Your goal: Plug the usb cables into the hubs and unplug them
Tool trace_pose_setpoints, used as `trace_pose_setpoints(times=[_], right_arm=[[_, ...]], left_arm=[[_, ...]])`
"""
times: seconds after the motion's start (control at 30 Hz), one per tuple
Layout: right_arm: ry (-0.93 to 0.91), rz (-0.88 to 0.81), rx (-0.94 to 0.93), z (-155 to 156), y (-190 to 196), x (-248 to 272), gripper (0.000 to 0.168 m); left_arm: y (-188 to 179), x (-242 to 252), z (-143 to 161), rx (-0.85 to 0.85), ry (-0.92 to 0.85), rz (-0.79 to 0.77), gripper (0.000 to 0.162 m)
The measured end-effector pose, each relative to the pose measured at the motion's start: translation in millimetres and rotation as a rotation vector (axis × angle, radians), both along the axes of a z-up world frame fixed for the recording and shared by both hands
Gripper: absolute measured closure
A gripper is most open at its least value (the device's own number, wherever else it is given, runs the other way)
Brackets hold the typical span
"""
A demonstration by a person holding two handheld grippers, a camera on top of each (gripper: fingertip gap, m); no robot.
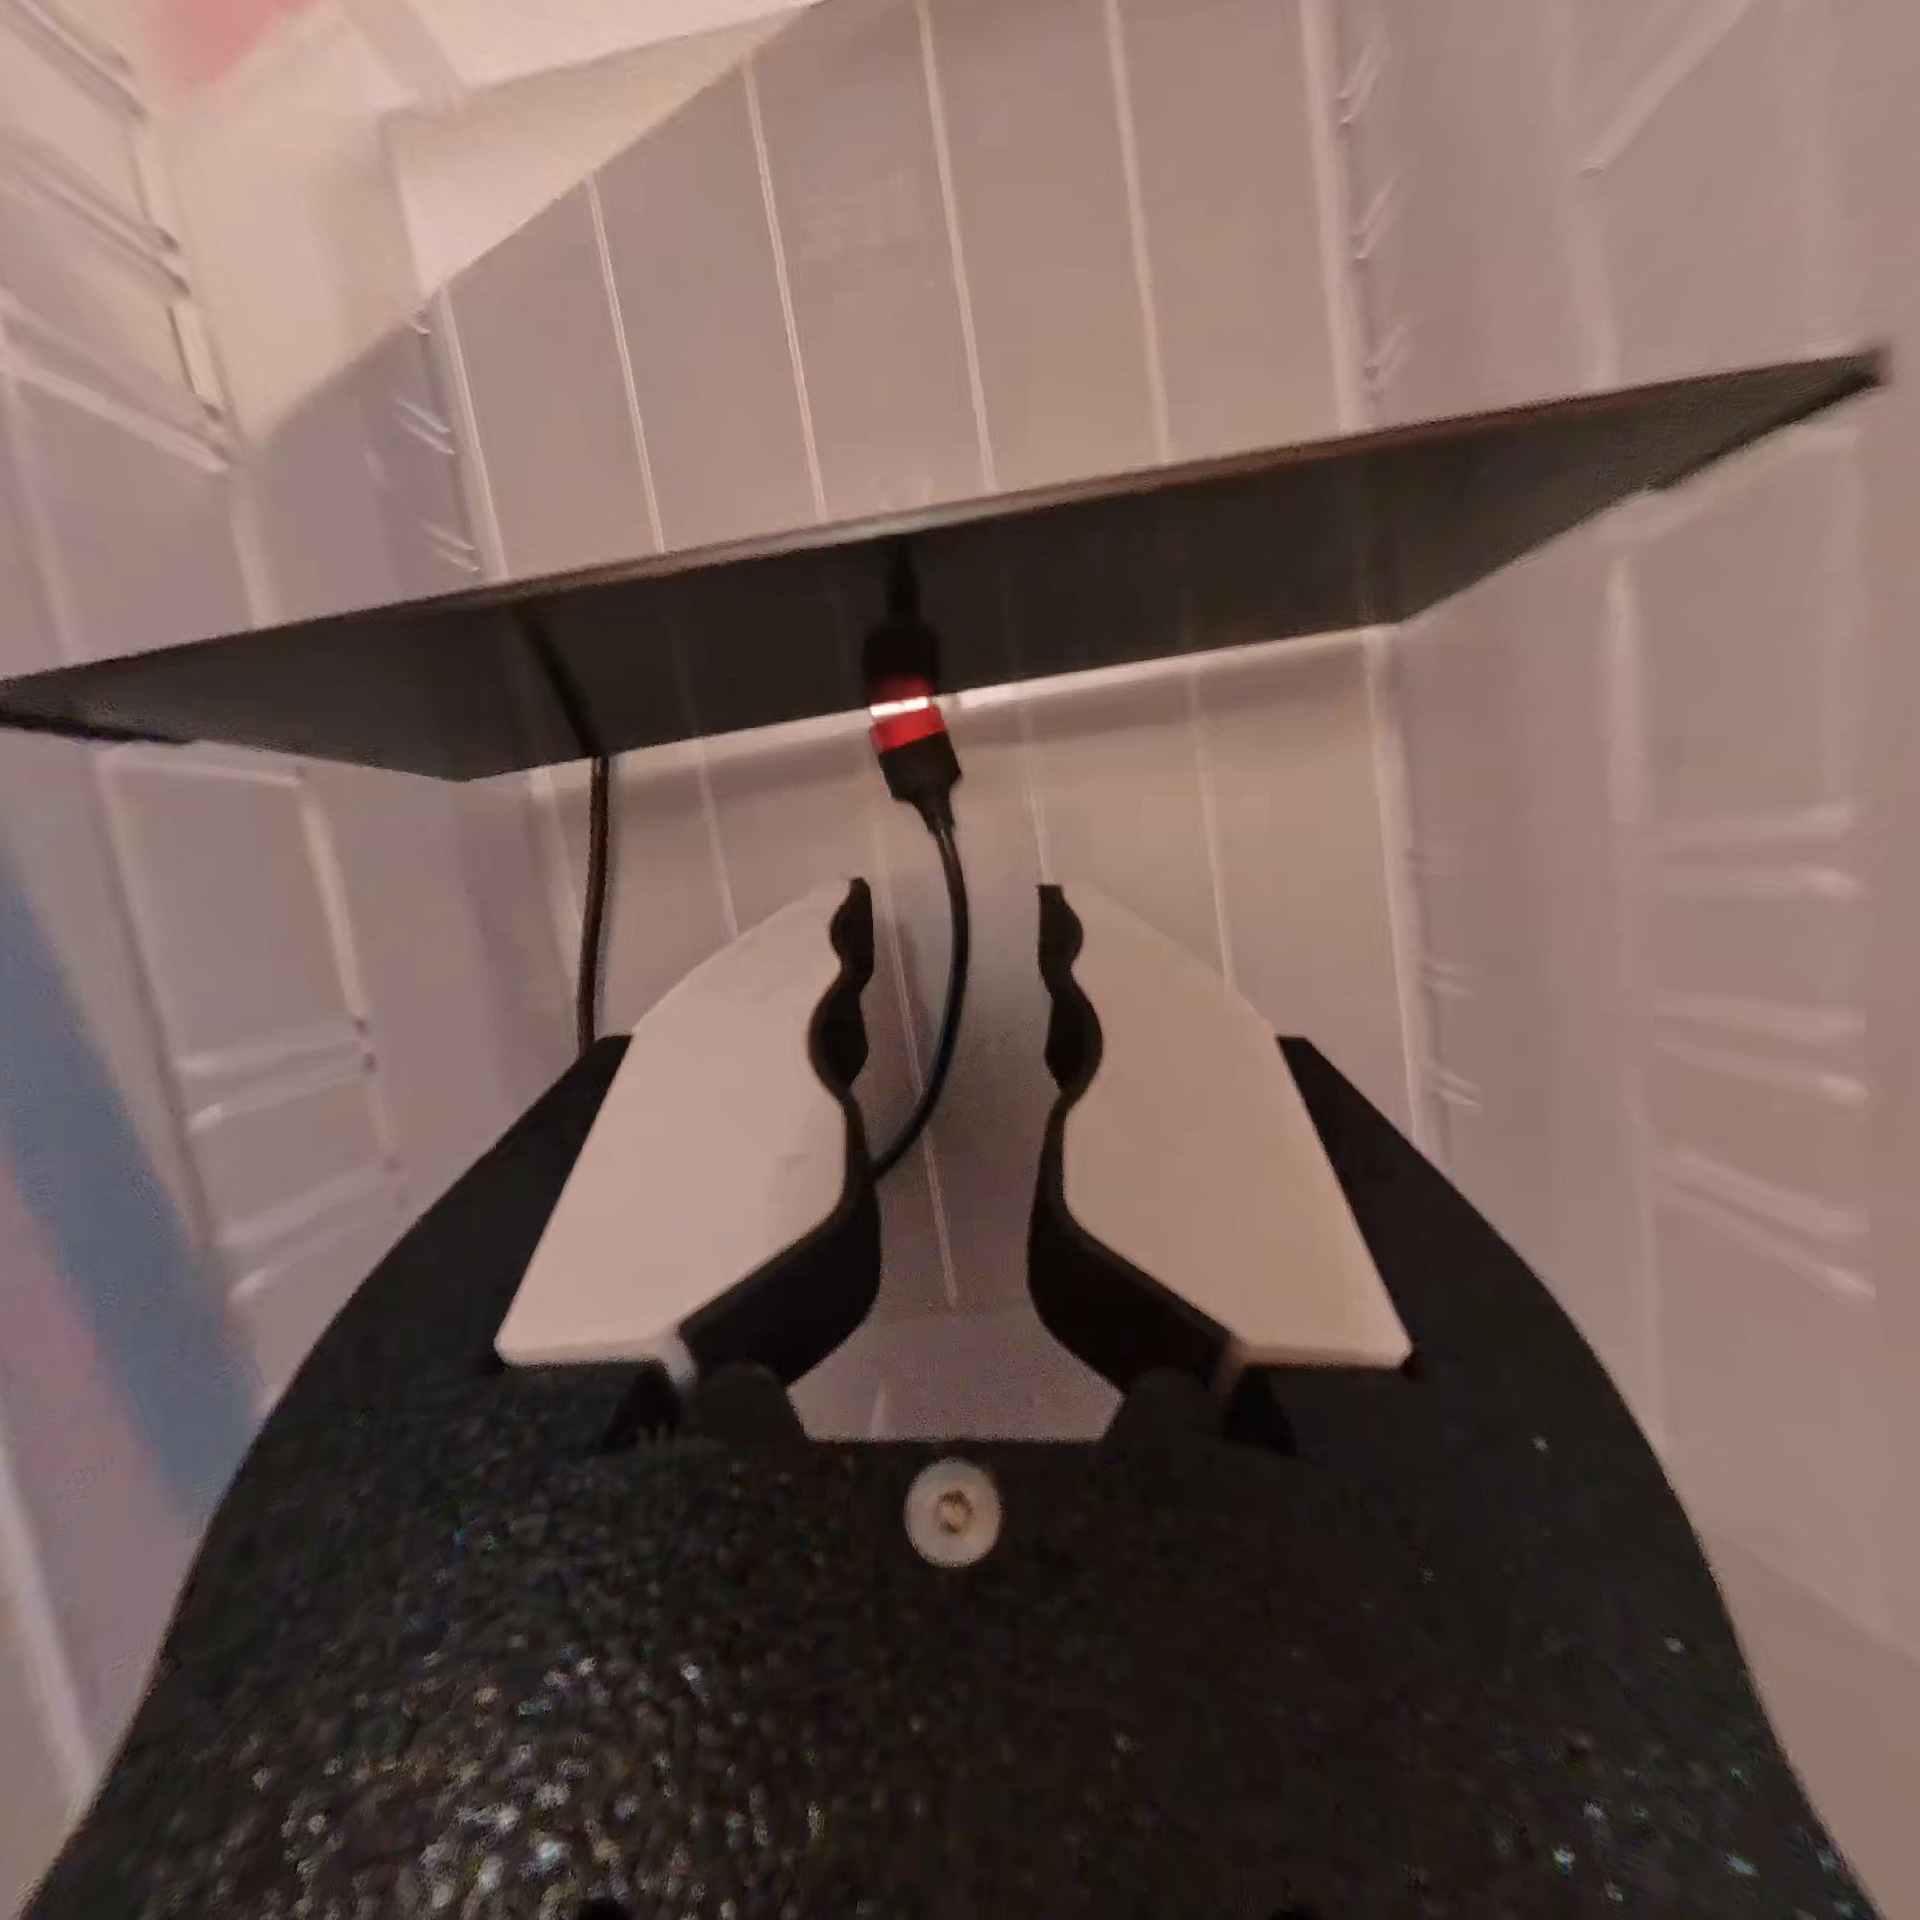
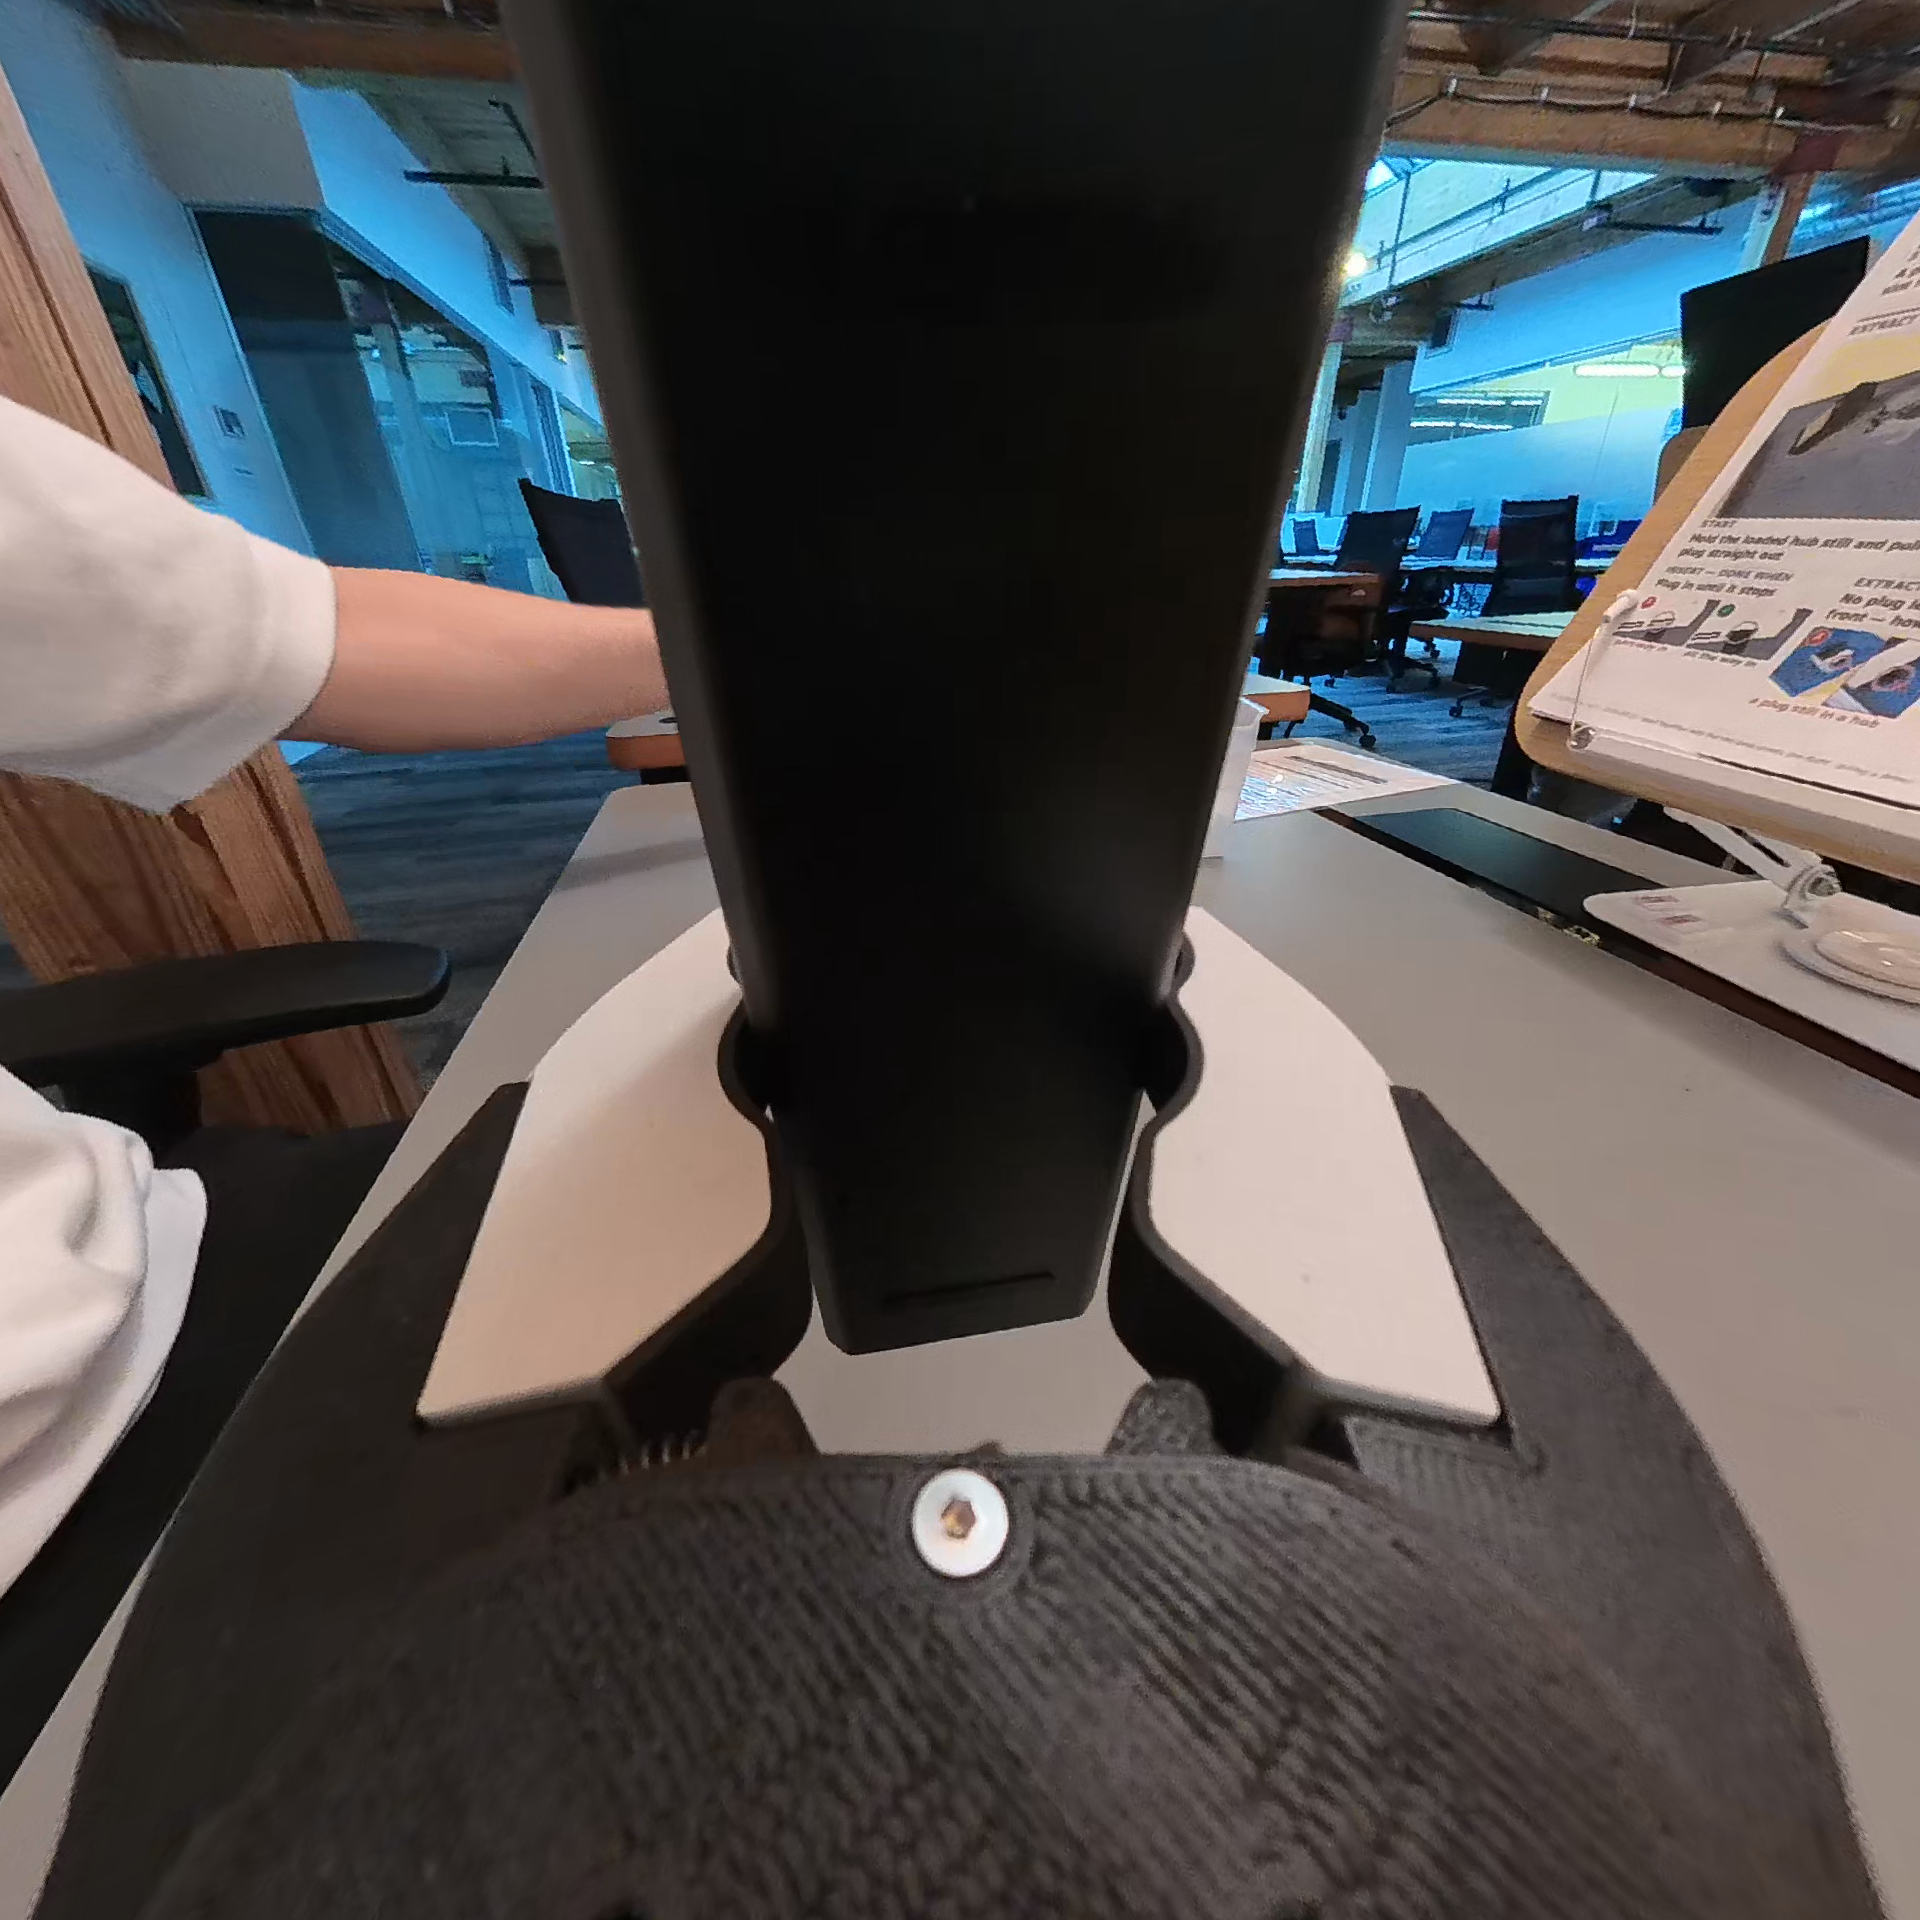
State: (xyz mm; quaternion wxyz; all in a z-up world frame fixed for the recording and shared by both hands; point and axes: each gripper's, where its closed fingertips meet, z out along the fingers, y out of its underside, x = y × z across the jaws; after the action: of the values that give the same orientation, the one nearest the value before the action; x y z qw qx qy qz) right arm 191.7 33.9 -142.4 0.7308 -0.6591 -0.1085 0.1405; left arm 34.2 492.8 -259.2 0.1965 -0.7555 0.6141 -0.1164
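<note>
right tongs (image 2: 961,997) gripping hub (image 2: 956,623), left tongs (image 1: 948,904) parted

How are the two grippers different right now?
The right gripper is shut on the black hub; the left gripper is open and holds nothing. The hub fills the right gripper's gap, while only a thin black cable hangs between the left gripper's fingers. Both have white fingers.

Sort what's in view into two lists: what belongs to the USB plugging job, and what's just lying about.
Job:
- black hub, clamped in the right gripper
- red-banded USB plug seated in it
- its black cable
- open left gripper

Lying about:
- instruction sheet on a stand
- office chairs
- grey table
</note>
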Motion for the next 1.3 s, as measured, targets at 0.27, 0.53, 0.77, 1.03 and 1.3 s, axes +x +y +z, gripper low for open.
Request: trace_pose_setpoints(times=[0.27,0.53,0.77,1.03,1.3], right_arm=[[-0.008,-0.004,-0.019,-5,-1,2,0.096],[0.006,0.005,-0.018,-7,-2,3,0.096],[0.006,0.006,-0.011,-5,-4,4,0.096],[-0.004,0.017,-0.001,-1,-5,0,0.096],[-0.011,0.028,0.021,6,-9,-2,0.096]], left_arm=[[12,14,-27,-0.085,0.029,0.122,0.143],[-23,-9,-23,-0.191,0.159,-0.075,0.158],[-46,-8,65,-0.130,-0.063,-0.230,0.158],[-140,2,240,-0.105,-0.639,-0.615,0.157],[-267,3,303,-0.169,-0.811,-1.029,0.157]])
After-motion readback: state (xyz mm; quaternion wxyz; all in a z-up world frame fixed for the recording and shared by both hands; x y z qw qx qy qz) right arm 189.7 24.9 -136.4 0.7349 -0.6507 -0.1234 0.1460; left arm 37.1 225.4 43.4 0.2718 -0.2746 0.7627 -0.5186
